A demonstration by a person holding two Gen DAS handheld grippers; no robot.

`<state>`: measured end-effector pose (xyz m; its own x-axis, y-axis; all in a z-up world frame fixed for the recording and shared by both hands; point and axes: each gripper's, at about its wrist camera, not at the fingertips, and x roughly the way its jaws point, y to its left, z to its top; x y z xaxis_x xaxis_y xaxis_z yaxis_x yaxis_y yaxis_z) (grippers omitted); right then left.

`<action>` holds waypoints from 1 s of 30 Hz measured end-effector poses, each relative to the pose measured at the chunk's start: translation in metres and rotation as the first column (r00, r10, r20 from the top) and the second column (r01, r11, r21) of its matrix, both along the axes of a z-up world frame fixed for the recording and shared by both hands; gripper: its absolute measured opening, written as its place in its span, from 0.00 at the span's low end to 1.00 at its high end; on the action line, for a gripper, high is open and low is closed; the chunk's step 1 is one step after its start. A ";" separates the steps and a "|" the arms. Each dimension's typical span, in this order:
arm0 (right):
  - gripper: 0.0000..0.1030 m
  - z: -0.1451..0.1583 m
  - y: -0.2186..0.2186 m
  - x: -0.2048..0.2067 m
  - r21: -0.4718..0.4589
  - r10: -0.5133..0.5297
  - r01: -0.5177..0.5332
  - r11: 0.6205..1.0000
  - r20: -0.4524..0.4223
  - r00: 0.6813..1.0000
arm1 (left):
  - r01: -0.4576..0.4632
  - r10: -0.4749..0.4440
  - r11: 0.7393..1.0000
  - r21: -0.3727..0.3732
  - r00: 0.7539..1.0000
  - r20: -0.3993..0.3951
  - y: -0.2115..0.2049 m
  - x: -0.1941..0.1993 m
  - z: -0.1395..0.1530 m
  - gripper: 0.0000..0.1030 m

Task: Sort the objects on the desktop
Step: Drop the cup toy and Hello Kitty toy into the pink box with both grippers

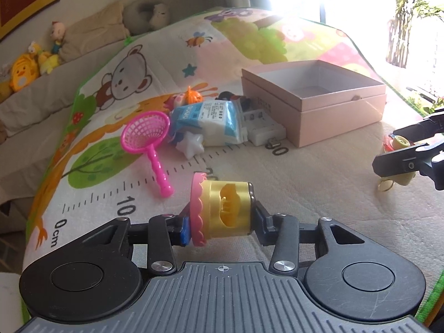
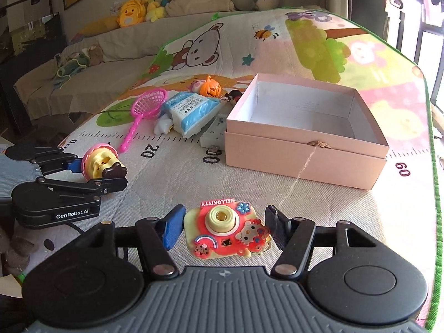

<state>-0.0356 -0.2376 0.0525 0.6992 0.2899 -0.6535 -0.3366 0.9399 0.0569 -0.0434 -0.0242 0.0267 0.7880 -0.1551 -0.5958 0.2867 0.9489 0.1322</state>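
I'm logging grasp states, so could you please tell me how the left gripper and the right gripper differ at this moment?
The left gripper is shut on a yellow and pink cupcake toy; the right gripper is open, with gaps on both sides of a toy camera.
The cupcake toy is turned sideways in the left gripper; the toy camera lies flat on the mat between the right gripper's fingers.
Both grippers face the empty pink box.

The left gripper [image 1: 222,219] is squeezed tight on a toy cupcake [image 1: 222,211]. The right gripper [image 2: 226,229] is wide apart around a toy camera [image 2: 224,230], not touching it.
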 end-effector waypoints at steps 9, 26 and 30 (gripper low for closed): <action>0.62 0.072 -0.038 -0.009 0.052 -0.029 0.021 0.998 0.155 0.987 | 0.085 -0.077 0.995 -0.047 0.985 0.153 -0.032 -0.002 0.063 0.46; 0.62 0.144 -0.107 0.142 0.156 -0.187 0.152 0.976 0.243 0.952 | 0.189 -0.167 0.966 -0.177 0.977 0.131 -0.115 0.151 0.097 0.46; 0.63 0.122 -0.108 0.188 0.205 -0.136 0.109 0.973 0.120 0.983 | 0.147 -0.139 0.955 -0.257 0.989 0.052 -0.111 0.171 0.082 0.64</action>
